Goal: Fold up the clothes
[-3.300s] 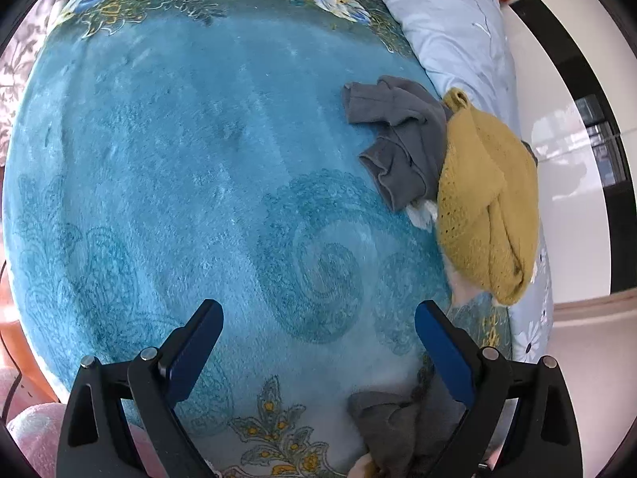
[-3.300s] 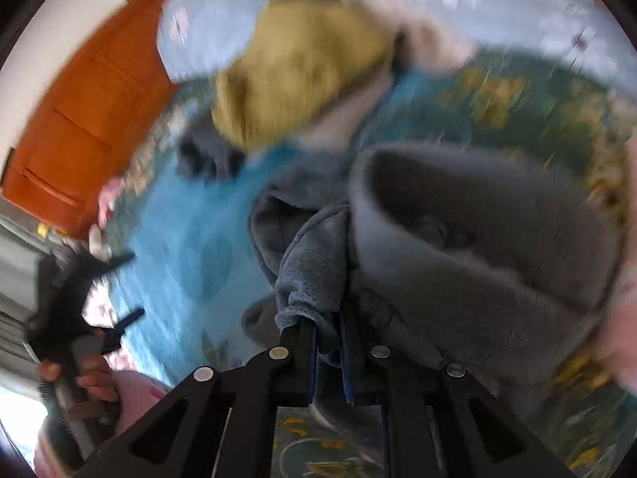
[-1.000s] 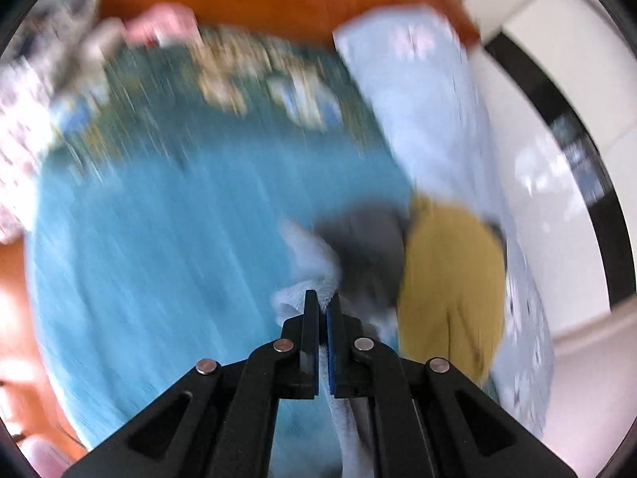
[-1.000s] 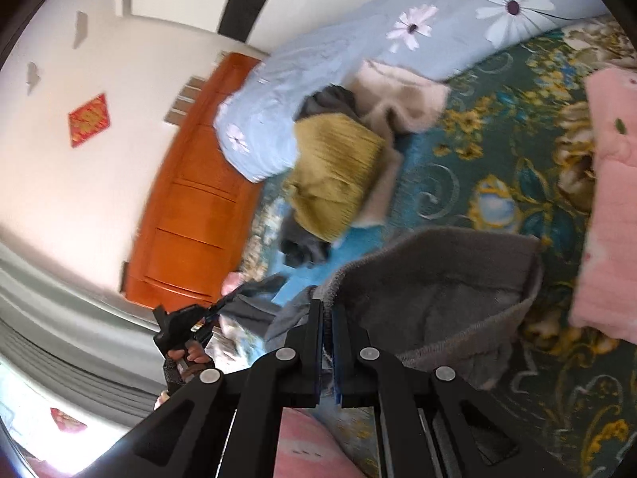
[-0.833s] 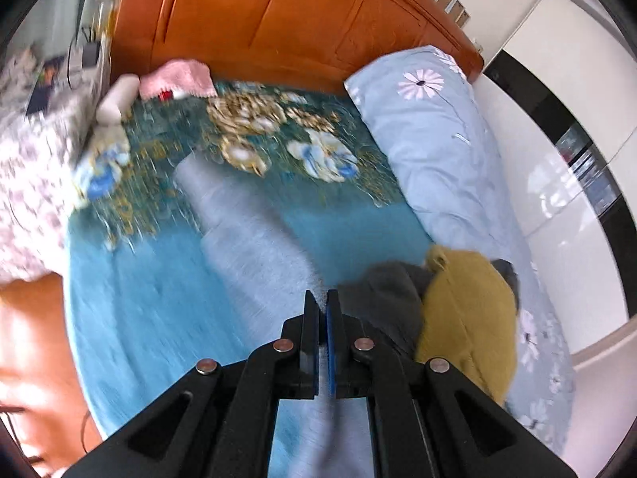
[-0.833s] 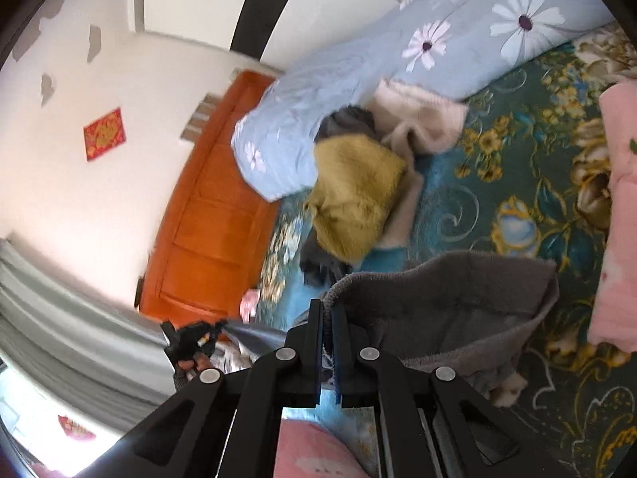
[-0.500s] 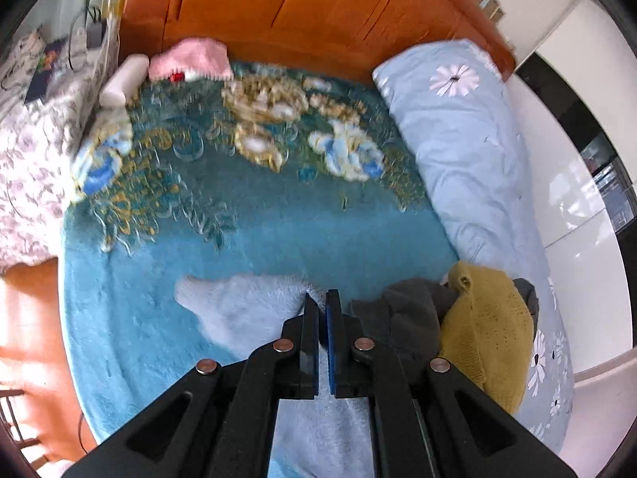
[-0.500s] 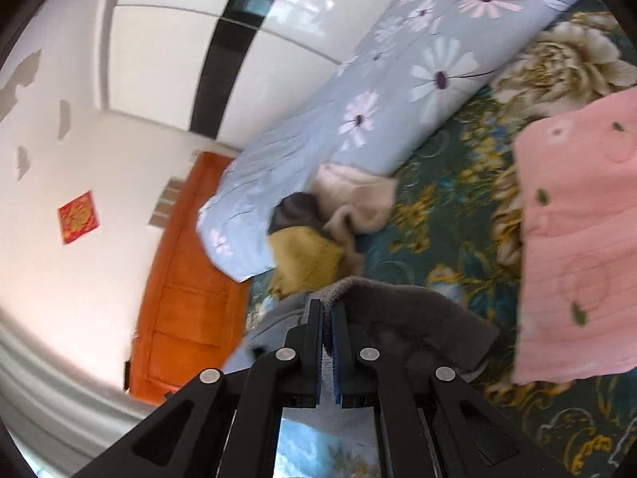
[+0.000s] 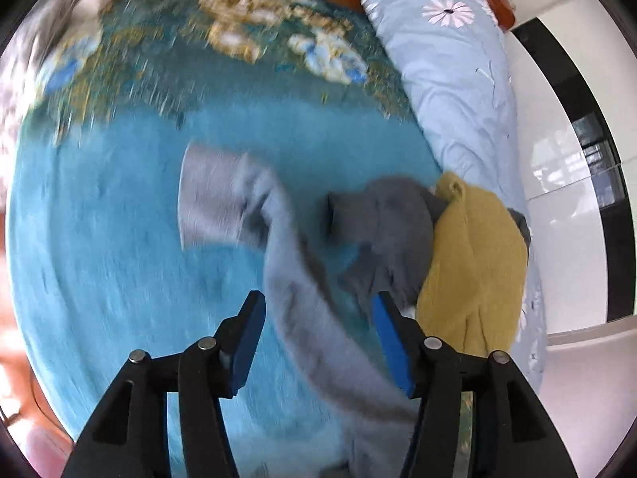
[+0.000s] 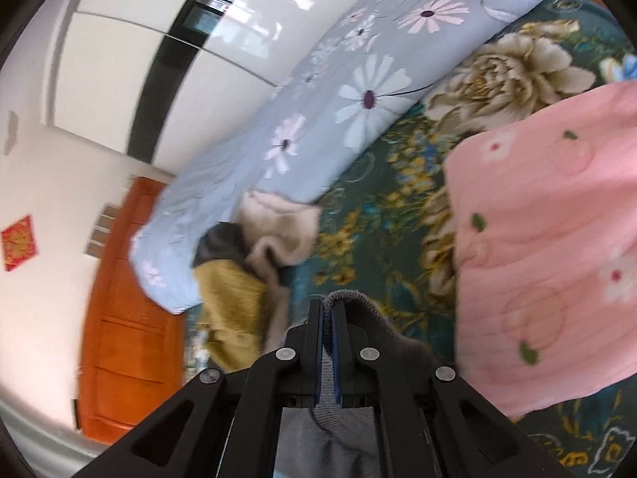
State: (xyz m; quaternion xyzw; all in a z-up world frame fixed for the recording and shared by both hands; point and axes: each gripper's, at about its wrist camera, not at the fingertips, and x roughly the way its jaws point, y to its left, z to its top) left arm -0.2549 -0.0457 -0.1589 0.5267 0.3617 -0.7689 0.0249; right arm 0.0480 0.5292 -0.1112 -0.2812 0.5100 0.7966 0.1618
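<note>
1. Tongs are working a grey garment [image 9: 286,279] over a teal floral blanket [image 9: 111,263]: the left gripper [image 9: 316,338] is standing wide apart above the cloth, gripping nothing, while the right gripper [image 10: 327,342] is pinching the garment's ribbed grey hem [image 10: 350,298] between narrow jaws.

2. Grey fabric is trailing in a twisted band from under the left tongs out to a flat cuff end, which is lying on the blanket; the picture is blurred with motion.

3. Just beside it, a heap is crowding the right edge: a dark grey garment [image 9: 382,223], a mustard knit [image 9: 473,263] and, in the right view, a cream fleece [image 10: 278,231], all against a daisy-print pillow [image 10: 358,91]. A pink quilt [image 10: 549,247] is lying near the right tongs.

4. Risk, as judged: with only one corner pinched, the twisted cloth is likely to bunch or drag into the heap, spoiling a flat lay; a thin hem grip may also be slipping.
</note>
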